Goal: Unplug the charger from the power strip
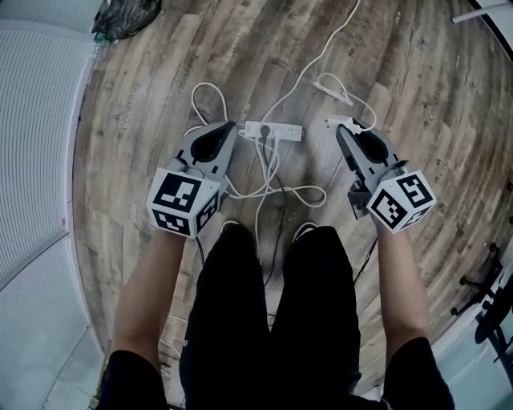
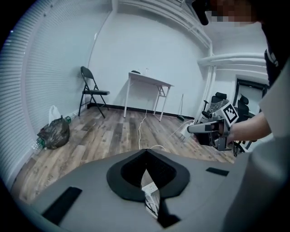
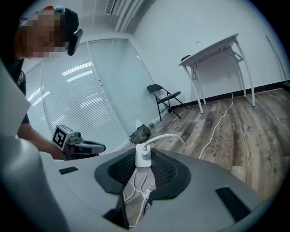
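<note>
wood plank floor (image 1: 417,96), white power strip (image 1: 274,130), looped white cables (image 1: 296,192), dark bag (image 1: 124,16)

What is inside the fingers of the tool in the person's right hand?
A white charger, pinched between the right gripper's fingers, with its white cable curving away. The fingers cover the charger's sides, and its prongs cannot be seen.

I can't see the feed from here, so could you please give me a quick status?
Left gripper shut, empty. Right gripper shut on charger. Charger out of power strip, cable trailing. Nothing in the way.
</note>
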Available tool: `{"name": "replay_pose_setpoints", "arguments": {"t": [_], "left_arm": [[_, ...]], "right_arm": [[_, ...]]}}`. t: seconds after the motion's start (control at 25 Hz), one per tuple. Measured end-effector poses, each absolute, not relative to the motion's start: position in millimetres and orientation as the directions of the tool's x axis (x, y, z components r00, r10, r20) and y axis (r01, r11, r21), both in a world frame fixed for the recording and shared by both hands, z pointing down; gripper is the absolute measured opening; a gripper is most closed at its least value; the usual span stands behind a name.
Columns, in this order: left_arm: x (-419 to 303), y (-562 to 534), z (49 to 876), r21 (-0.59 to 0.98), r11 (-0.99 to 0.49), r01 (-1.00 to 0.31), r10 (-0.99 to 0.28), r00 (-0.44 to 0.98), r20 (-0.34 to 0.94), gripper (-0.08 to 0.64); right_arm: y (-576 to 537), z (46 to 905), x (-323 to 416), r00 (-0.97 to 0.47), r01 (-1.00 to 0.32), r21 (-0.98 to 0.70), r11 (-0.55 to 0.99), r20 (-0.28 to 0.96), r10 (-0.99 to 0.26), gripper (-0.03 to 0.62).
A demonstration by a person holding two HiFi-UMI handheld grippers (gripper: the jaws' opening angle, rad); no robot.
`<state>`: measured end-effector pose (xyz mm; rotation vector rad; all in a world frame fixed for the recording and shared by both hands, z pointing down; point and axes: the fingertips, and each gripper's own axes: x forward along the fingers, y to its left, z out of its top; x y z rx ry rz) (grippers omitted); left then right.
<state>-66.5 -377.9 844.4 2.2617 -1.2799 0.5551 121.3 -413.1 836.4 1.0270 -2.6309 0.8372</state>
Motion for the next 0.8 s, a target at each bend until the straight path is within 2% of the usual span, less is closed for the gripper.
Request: {"name": "replay_pose_setpoints", "arguments": {"t": [0.2, 0.48, 0.8], "left_arm": [[-80, -346, 733, 0.196, -0.369, -0.909, -0.698, 0.41, 0.587, 0.018], [-88, -294, 561, 0.241, -0.293, -0.925, -0.76, 0.378, 0.528, 0.019], [-89, -260, 396, 0.189, -0.288, -0.939, -0.833, 0.343, 0.434, 0.019]], "right_arm": [[-378, 729, 127, -0.742, -0.67, -0.444, 0.595, 0.387, -0.547, 0.109], [-324, 580, 128, -0.747, -0.663, -0.482, 0.572, 0.384, -0.542, 0.109], [-315, 391, 143, -0.741, -0.649, -0.465, 0.602, 0.208, -0.639, 0.109]]}}
